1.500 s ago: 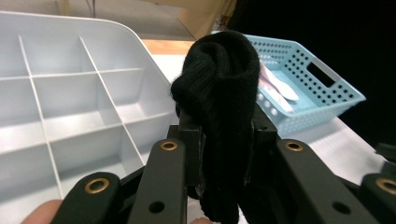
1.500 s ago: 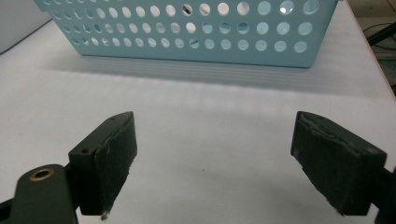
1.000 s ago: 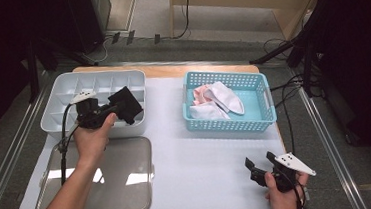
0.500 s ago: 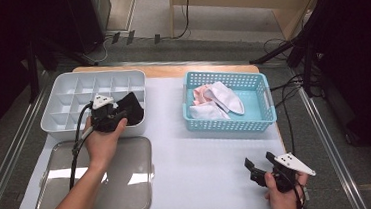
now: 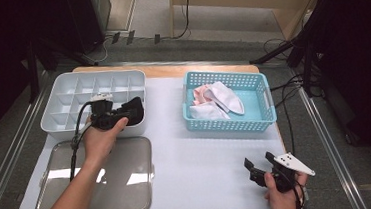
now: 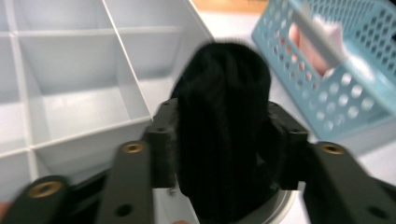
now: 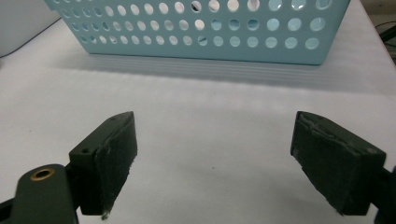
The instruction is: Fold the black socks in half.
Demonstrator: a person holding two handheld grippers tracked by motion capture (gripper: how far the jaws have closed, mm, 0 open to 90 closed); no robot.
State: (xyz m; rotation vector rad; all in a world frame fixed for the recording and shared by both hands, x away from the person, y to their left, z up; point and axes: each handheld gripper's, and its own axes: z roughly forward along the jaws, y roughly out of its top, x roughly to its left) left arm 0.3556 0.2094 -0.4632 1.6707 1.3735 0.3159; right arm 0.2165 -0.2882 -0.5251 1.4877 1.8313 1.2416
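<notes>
My left gripper [image 5: 132,111] hovers over the near right corner of the white divided tray [image 5: 70,89]. A bunched black cloth [image 5: 135,107] sits between its jaws. In the left gripper view the black cloth [image 6: 222,88] fills the gap of the left gripper [image 6: 224,142] and touches both pads. These jaws have just been opening, with the cloth still between them. The tray's compartments [image 6: 70,105] lie to the left of the cloth. My right gripper [image 5: 259,162] rests low near the table's front right, open and holding nothing [image 7: 212,161].
A blue perforated basket [image 5: 269,102] at the back right holds white and pink cloths [image 5: 220,97]; its wall [image 7: 201,32] faces the right gripper. A shiny metal tray [image 5: 115,190] lies at the front left, under the left forearm. White table covering spans the middle.
The left hand has carried the black cloth rightward and nearer, from the tray's middle to its near right corner. The cloth now bulges wider between the jaws. The right hand has not moved.
</notes>
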